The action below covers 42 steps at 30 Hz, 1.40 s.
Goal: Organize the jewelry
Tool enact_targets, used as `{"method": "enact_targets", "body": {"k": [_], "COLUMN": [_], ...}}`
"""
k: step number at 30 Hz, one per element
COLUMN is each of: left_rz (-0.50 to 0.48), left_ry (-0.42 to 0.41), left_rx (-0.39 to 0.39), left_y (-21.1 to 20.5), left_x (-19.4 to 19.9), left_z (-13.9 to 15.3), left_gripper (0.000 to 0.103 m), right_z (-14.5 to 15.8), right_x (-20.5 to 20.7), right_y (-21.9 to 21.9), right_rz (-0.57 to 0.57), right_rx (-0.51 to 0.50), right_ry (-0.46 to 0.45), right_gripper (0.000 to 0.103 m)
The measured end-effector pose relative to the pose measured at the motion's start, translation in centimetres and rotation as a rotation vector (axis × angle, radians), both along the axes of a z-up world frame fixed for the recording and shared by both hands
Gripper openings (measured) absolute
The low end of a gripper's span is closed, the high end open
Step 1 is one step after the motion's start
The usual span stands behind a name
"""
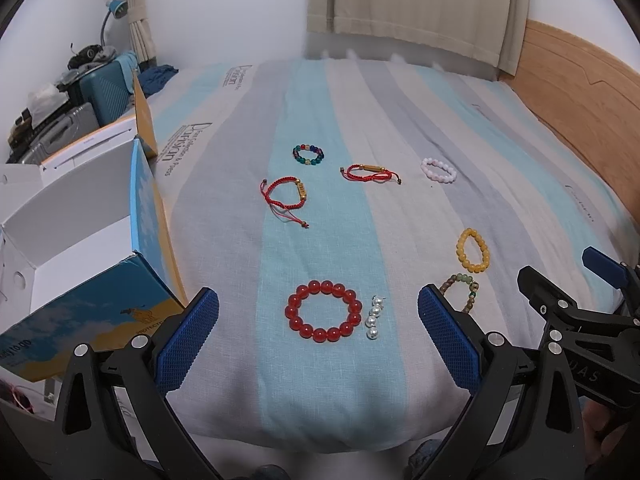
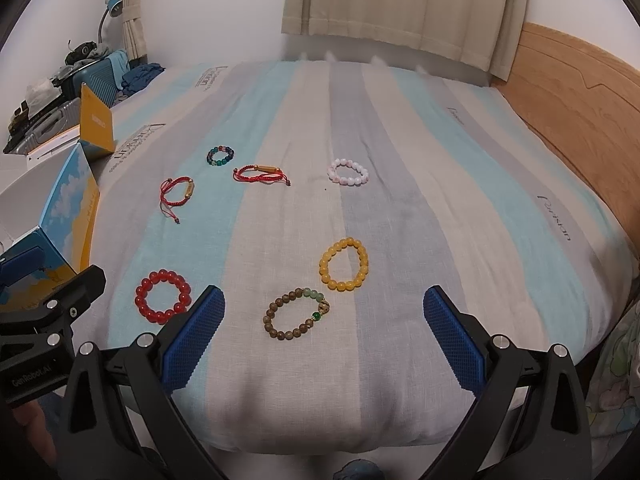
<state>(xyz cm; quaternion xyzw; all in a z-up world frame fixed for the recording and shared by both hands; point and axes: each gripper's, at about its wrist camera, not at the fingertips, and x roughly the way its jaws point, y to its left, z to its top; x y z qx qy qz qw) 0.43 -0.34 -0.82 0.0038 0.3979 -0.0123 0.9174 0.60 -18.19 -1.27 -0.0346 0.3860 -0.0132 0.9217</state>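
Note:
Several bracelets lie on a striped bedsheet. Nearest the left gripper [image 1: 318, 308] are a red bead bracelet [image 1: 323, 311] and a short string of pearls [image 1: 374, 317]; the gripper is open, above the bed's near edge. The right gripper [image 2: 324, 308] is open too, with a brown wooden bead bracelet [image 2: 297, 314] just ahead of it and a yellow bead bracelet [image 2: 344, 264] beyond. Farther off lie two red cord bracelets [image 1: 286, 194] [image 1: 370, 172], a multicoloured bead bracelet [image 1: 308, 155] and a pale pink bead bracelet [image 1: 439, 170]. An open blue-and-yellow cardboard box [image 1: 80, 232] stands at the left.
The bed's wooden headboard [image 2: 580, 120] runs along the right. Suitcases and clutter [image 1: 72, 96] stand beyond the box at the far left, under a blue lamp [image 1: 116, 8]. Curtains [image 2: 400, 8] hang at the back. A hand [image 1: 600, 432] holds the right gripper's body.

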Motion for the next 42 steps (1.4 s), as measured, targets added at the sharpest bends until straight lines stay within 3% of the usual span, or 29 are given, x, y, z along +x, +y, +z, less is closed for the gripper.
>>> {"method": "enact_targets", "body": {"k": [42], "left_rz": [-0.007], "left_ry": [-0.001], "left_rx": [0.009], "left_y": [-0.16], "left_x": [-0.16], "left_z": [0.05], "left_gripper": [0.097], "right_z": [-0.04], "right_x": [0.03], "right_y": [-0.02], "right_rz": [0.003], "right_rx": [0.003], "right_ry": [-0.003], "right_gripper": [0.096]}}
